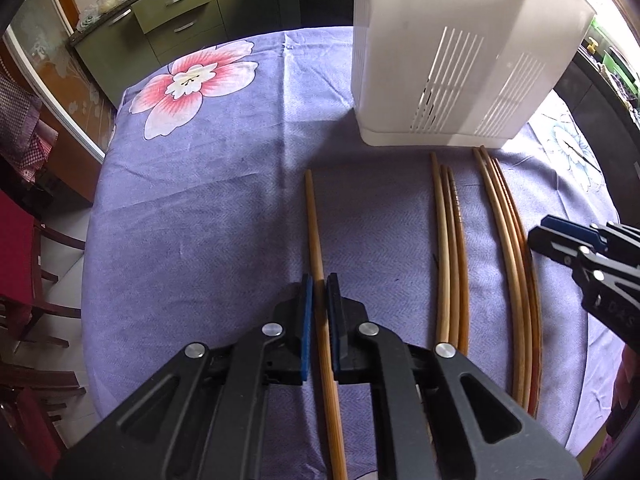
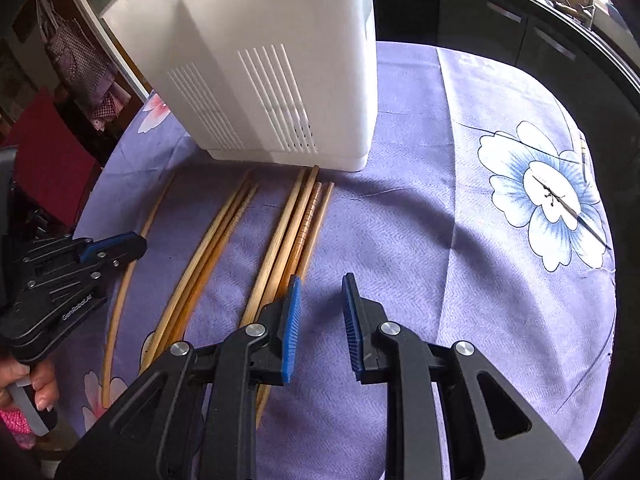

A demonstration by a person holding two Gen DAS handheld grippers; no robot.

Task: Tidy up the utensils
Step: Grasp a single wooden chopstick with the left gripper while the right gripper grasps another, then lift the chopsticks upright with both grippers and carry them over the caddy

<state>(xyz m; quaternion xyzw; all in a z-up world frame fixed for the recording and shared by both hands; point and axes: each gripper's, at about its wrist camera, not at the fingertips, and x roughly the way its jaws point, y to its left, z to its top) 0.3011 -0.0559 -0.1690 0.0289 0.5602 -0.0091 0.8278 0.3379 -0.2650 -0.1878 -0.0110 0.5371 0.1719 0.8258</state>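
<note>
From the left wrist, the white holder (image 1: 460, 56) stood at one o'clock on the purple cloth (image 1: 200, 200); its inside was hidden from me. The left gripper (image 1: 320, 292) was pinched nearly closed on a lone chopstick (image 1: 314, 220). To its right lay a bundle of three (image 1: 450, 240), then another bundle (image 1: 508, 240), with the right gripper (image 1: 560, 240) at three o'clock.

From the right wrist, the holder (image 2: 260, 60) sat at eleven o'clock. The right gripper (image 2: 322, 292) stood partly open over bare cloth (image 2: 400, 220), gripping nothing, its left pad (image 2: 292, 320) just beside the nearest bundle (image 2: 296, 220). Only this view showed a hand (image 2: 24, 384) on the left gripper's (image 2: 120, 246) handle and a blue flower (image 2: 552, 196).
</note>
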